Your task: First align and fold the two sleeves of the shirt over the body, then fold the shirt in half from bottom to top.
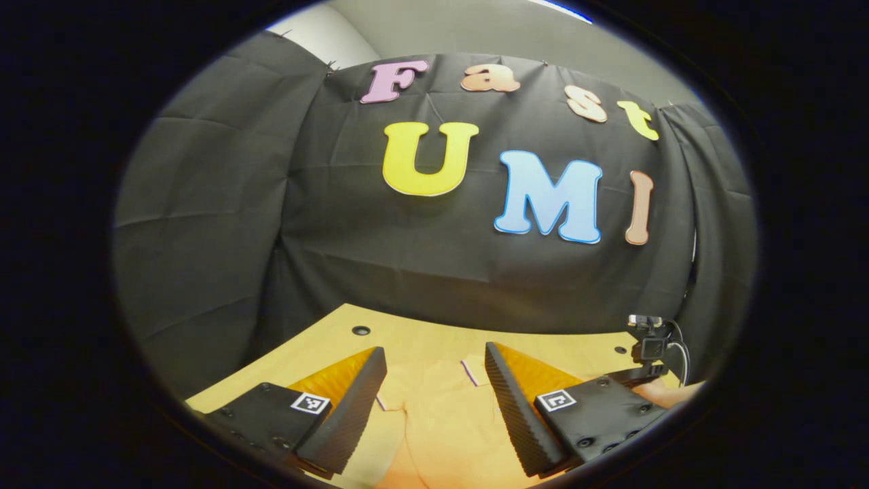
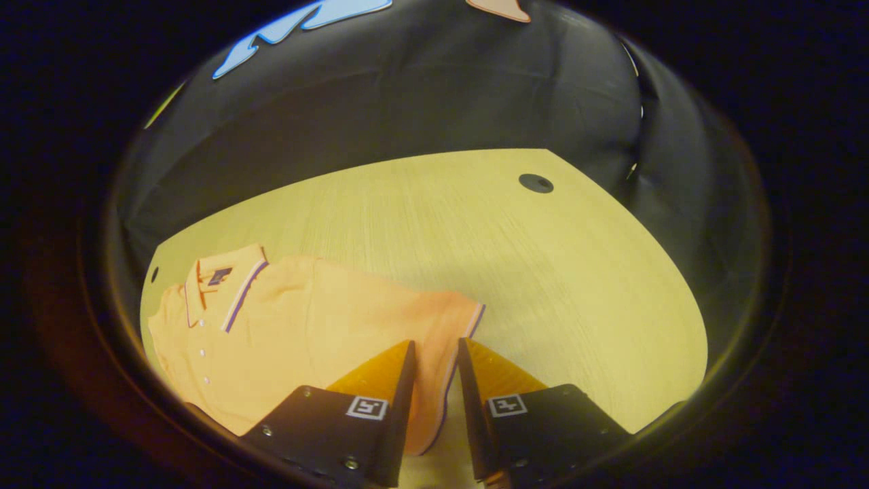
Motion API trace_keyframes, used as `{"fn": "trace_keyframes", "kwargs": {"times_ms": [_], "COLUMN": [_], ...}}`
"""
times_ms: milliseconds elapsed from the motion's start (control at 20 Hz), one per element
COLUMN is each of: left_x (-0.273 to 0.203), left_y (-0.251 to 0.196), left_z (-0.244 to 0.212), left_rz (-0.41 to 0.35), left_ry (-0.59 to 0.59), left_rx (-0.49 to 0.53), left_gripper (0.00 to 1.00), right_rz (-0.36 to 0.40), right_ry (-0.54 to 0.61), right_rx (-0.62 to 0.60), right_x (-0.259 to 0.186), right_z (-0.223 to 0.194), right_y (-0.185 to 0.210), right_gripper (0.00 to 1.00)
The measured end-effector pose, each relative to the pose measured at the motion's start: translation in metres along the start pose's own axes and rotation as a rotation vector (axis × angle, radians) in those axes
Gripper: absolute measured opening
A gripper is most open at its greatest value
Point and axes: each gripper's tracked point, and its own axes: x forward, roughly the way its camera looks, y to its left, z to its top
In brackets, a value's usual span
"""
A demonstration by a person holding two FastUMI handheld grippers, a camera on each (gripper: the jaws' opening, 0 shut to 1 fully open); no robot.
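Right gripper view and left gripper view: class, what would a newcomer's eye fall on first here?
An orange polo shirt lies flat on the pale wooden table, its collar at the left of the right gripper view. The right tongs straddle the striped edge of one sleeve, nearly closed. In the left gripper view, the left tongs stand wide open above the shirt.

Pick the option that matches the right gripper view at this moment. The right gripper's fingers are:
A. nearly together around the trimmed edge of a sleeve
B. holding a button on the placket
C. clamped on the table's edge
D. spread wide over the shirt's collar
A: in the right gripper view the right gripper has its fingers close together with the striped cuff edge of the sleeve of the orange shirt running between them, away from the collar.
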Motion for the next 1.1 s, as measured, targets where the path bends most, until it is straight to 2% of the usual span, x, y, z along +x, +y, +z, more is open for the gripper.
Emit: {"fn": "trace_keyframes", "kwargs": {"times_ms": [50,100,150,200,400,550,850,1100], "left_x": [0.001,0.001,0.001,0.000,-0.001,0.000,0.004,0.003], "left_y": [0.001,0.001,0.002,0.003,0.004,0.004,-0.003,0.000], "left_z": [0.001,0.000,0.001,0.000,0.002,0.004,0.007,0.008], "left_rz": [0.001,0.001,0.002,0.002,0.004,0.002,-0.015,-0.007], "left_ry": [-0.001,-0.001,-0.002,-0.001,-0.004,-0.010,-0.019,-0.025], "left_rx": [-0.001,-0.002,-0.004,-0.006,0.002,0.006,0.006,-0.001], "left_gripper": [0.94,0.94,0.94,0.94,0.94,0.94,0.94,0.94], "right_rz": [0.001,0.004,0.008,0.012,0.028,0.043,0.128,0.221], "right_ry": [0.002,0.002,0.011,0.010,-0.057,-0.142,-0.243,-0.238], "right_rx": [0.018,0.025,0.038,0.040,0.017,-0.068,-0.173,-0.241], "right_x": [0.000,0.000,-0.002,-0.001,-0.012,-0.032,-0.071,-0.082], "right_z": [0.001,0.001,0.002,0.001,0.015,0.032,0.053,0.044], "right_y": [0.001,0.001,0.001,0.001,0.007,0.019,0.070,0.119], "right_gripper": [0.21,0.14,0.14,0.05,0.01,0.01,0.01,0.01]}}
